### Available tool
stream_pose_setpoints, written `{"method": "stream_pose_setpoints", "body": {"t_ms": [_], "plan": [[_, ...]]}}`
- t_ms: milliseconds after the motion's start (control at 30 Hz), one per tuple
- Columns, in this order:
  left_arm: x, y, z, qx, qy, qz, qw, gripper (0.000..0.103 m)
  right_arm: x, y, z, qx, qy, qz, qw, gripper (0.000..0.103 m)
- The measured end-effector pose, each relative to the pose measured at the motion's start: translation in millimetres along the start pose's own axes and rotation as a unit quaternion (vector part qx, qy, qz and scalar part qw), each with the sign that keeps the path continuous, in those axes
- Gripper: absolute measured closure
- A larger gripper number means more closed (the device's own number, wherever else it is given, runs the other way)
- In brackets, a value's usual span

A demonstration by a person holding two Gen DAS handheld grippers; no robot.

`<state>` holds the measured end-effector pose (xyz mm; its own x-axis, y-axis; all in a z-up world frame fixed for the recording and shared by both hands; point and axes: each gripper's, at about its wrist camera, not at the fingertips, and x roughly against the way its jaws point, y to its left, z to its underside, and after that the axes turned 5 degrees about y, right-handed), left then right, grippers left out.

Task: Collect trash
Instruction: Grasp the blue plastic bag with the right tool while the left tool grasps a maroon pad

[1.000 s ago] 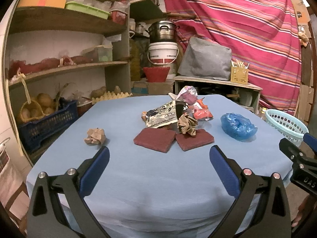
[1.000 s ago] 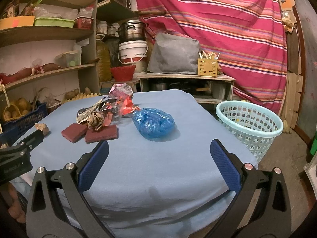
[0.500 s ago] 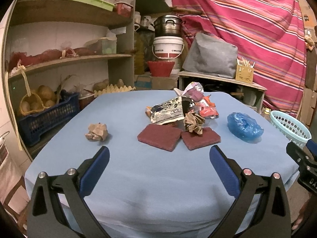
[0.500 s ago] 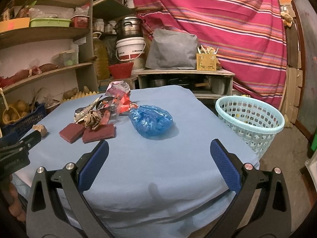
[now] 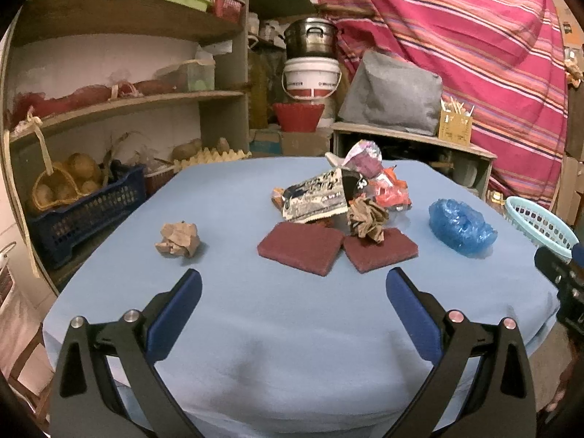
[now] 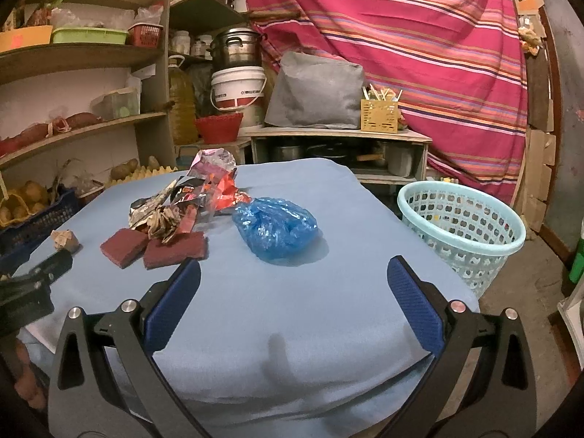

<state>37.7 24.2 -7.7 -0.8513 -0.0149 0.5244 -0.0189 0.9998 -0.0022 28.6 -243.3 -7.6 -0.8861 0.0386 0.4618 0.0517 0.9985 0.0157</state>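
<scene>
In the left wrist view, the table (image 5: 255, 328) sits lower in frame and the shelves loom larger than a second ago: we have drifted our left gripper (image 5: 292, 284) slightly forward and toward the trash. Nothing on the cloth has shifted. We judge this an approach only; collecting has not begun. The gripper's jaws stand wide apart and hold nothing. Ahead of it lie two pads (image 5: 301, 246), dark red and flat, touching at their inner corners. A brown paper wad (image 5: 367, 219) rests on the right pad, and behind it is a heap of wrappers (image 5: 343, 193), crinkled foil and red plastic. A second paper ball (image 5: 178, 239) sits alone to the left, well apart from the heap. The blue bag (image 5: 461, 228), scrunched and glossy, lies to the right, with the basket (image 5: 540, 224) beyond the table edge.

In the right wrist view, the bag (image 6: 279, 228) has grown and dropped nearer our right gripper (image 6: 294, 277), so this hand has closed in on it more than the other has on its side. We take the bag for the first pick. These jaws too are spread fully and hold nothing. The bag looks soft and light, likely to crush easily. The basket (image 6: 461, 226) stands on the floor just beside the table's right edge, seemingly empty, though its bottom is hidden.
</scene>
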Motion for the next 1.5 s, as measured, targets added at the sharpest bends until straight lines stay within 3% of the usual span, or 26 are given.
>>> {"method": "stream_pose_setpoints", "body": {"t_ms": [333, 500, 667, 867, 1167, 1500], "plan": [[-29, 6, -34, -0.02, 0.015, 0.001, 0.9997, 0.004, -24, 3, -52, 0.031, 0.011, -0.013, 0.999, 0.004], [-50, 9, -54, -0.022, 0.016, 0.0, 0.9996, 0.004, -69, -3, -76, 0.039, 0.062, -0.021, 0.997, 0.004], [-67, 12, -57, -0.026, 0.023, -0.009, 0.9994, 0.004, -100, -8, -75, 0.035, 0.09, -0.009, 0.995, 0.004], [-92, 11, -47, -0.052, 0.059, -0.01, 0.9968, 0.004, -113, -17, -70, 0.024, 0.094, -0.009, 0.995, 0.004], [-128, 16, -47, -0.039, 0.139, 0.049, 0.9883, 0.004, -128, -18, -66, 0.026, 0.106, -0.015, 0.994, 0.004], [-151, 3, -46, -0.09, 0.193, 0.048, 0.9759, 0.004, -134, -26, -71, 0.007, 0.107, -0.015, 0.994, 0.004]]}}
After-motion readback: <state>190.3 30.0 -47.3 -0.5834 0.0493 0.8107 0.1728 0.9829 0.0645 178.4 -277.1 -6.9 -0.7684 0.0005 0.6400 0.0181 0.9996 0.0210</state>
